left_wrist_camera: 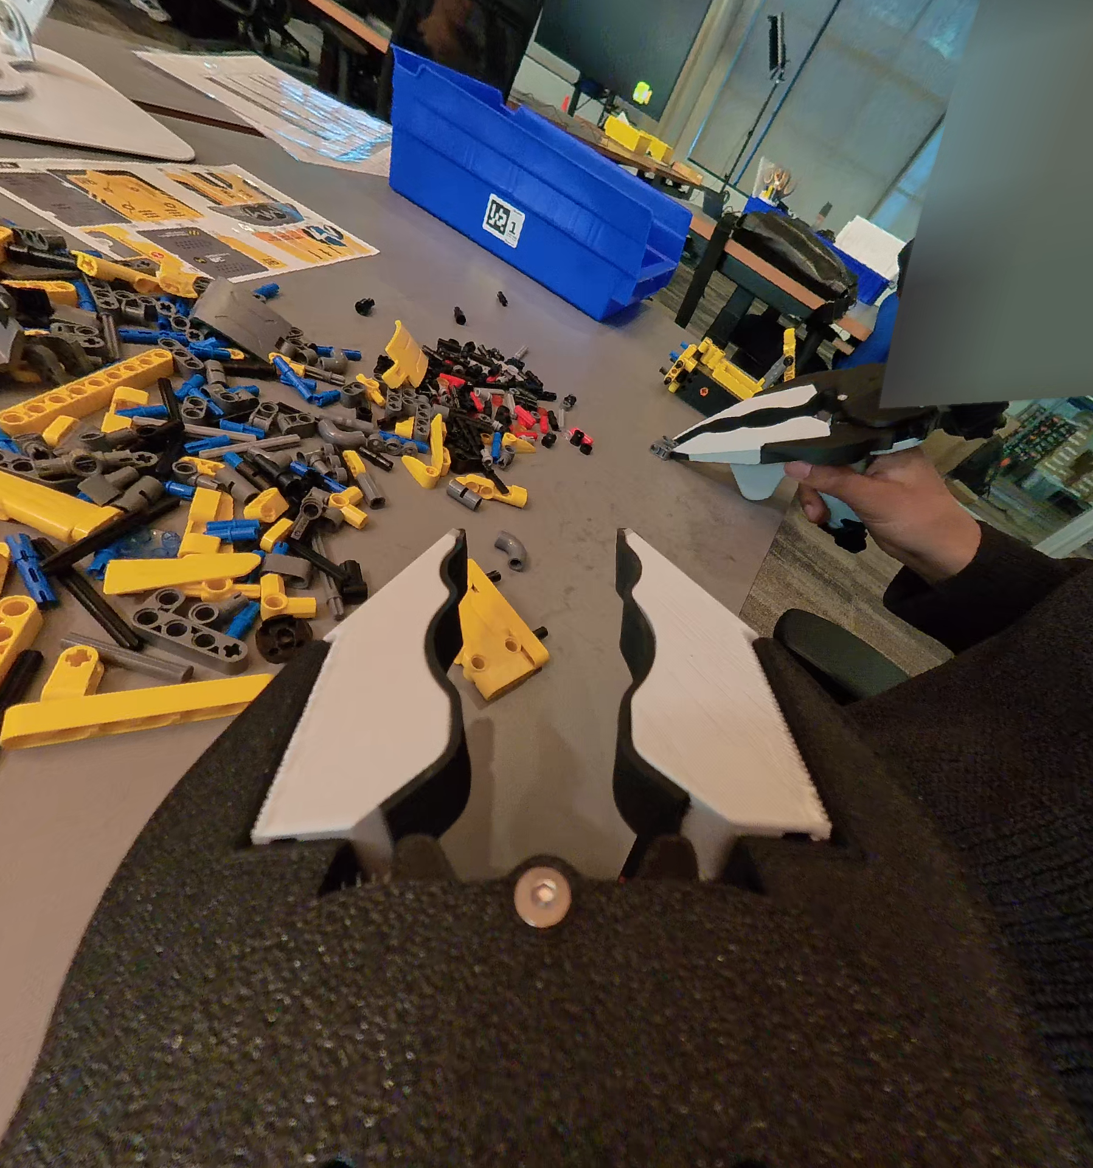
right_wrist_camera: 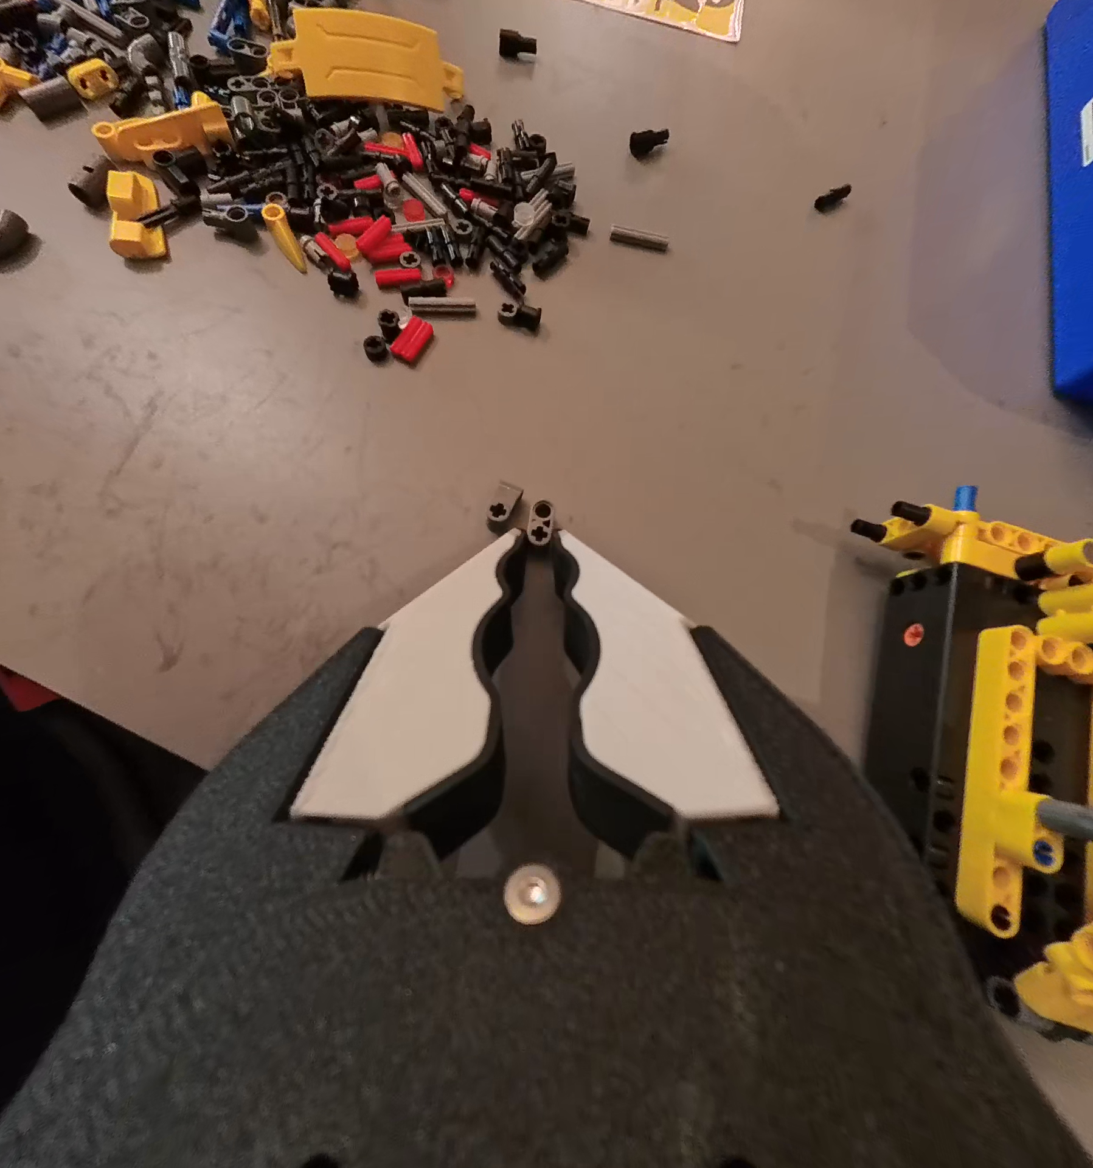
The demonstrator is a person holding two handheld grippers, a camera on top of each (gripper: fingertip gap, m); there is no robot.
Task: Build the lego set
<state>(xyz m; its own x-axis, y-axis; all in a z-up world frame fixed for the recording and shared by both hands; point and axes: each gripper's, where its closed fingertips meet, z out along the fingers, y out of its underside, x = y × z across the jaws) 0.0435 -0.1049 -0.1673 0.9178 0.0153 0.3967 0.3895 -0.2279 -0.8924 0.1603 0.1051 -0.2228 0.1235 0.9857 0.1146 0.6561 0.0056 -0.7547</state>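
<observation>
My left gripper (left_wrist_camera: 540, 537) is open and empty, low over the grey table (left_wrist_camera: 594, 392). A yellow panel piece (left_wrist_camera: 499, 638) lies just by its left finger and a small grey elbow piece (left_wrist_camera: 511, 548) lies ahead of the tips. My right gripper (right_wrist_camera: 538, 534) is shut on a small dark grey connector (right_wrist_camera: 541, 523) at its fingertips. A second grey connector (right_wrist_camera: 503, 505) lies on the table just left of it. The right gripper also shows in the left wrist view (left_wrist_camera: 673, 447), held by a hand (left_wrist_camera: 891, 499), with the grey connector (left_wrist_camera: 660, 447) at its tip.
A big pile of yellow, blue, grey and black building pieces (left_wrist_camera: 152, 455) covers the left of the table, with small black and red pins (right_wrist_camera: 404, 202) nearer the middle. A partly built yellow and black model (right_wrist_camera: 1005, 727) stands right. A blue bin (left_wrist_camera: 531, 189) stands behind. Printed sheets (left_wrist_camera: 183, 215) lie far left. Some 25 cm of space lies between my two pairs of fingers.
</observation>
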